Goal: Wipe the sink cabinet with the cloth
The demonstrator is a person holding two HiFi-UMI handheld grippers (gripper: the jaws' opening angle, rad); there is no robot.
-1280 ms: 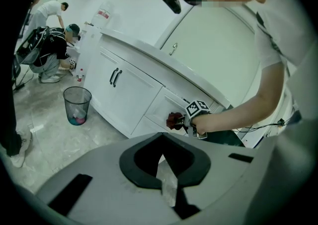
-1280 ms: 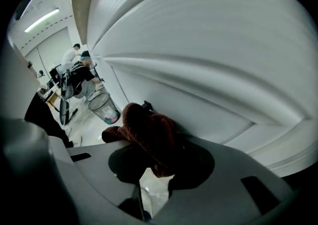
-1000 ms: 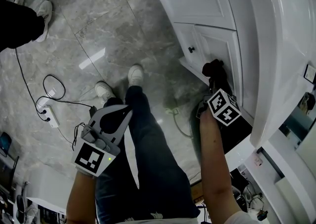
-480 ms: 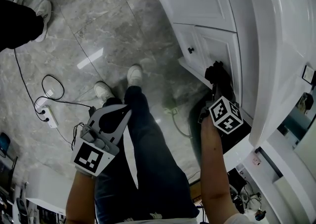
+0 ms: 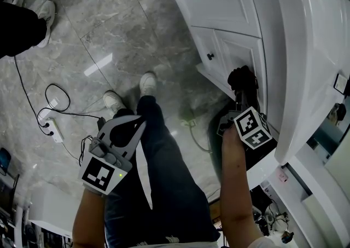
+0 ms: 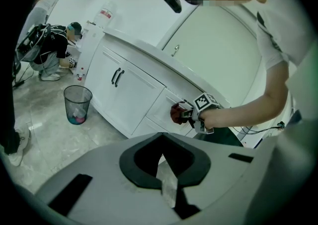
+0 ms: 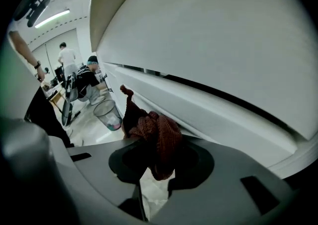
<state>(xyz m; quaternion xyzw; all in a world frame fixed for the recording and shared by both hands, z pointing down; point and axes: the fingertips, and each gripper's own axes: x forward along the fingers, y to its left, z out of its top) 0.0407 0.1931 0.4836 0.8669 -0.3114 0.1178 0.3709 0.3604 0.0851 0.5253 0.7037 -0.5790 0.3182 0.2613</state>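
A dark red cloth (image 5: 240, 79) is bunched against the white sink cabinet's (image 5: 240, 50) drawer front, just under the countertop edge. My right gripper (image 5: 242, 92) is shut on the cloth and holds it to the panel. In the right gripper view the cloth (image 7: 151, 134) spills out over the jaws beside the cabinet front (image 7: 213, 105). My left gripper (image 5: 124, 131) hangs shut and empty over my left leg, well away from the cabinet. From the left gripper view I see the cloth (image 6: 177, 113) and the right gripper (image 6: 189, 114) at the cabinet (image 6: 131, 92).
A black knob (image 5: 210, 55) sits on the door left of the cloth. A power strip (image 5: 53, 125) and cables lie on the marble floor at left. A mesh bin (image 6: 77, 104) stands by the cabinet. Another person's shoe (image 5: 48, 11) is at top left; one crouches beyond (image 6: 49, 52).
The right gripper and cloth have slid slightly to the right along the cabinet front. The left gripper has stayed where it was.
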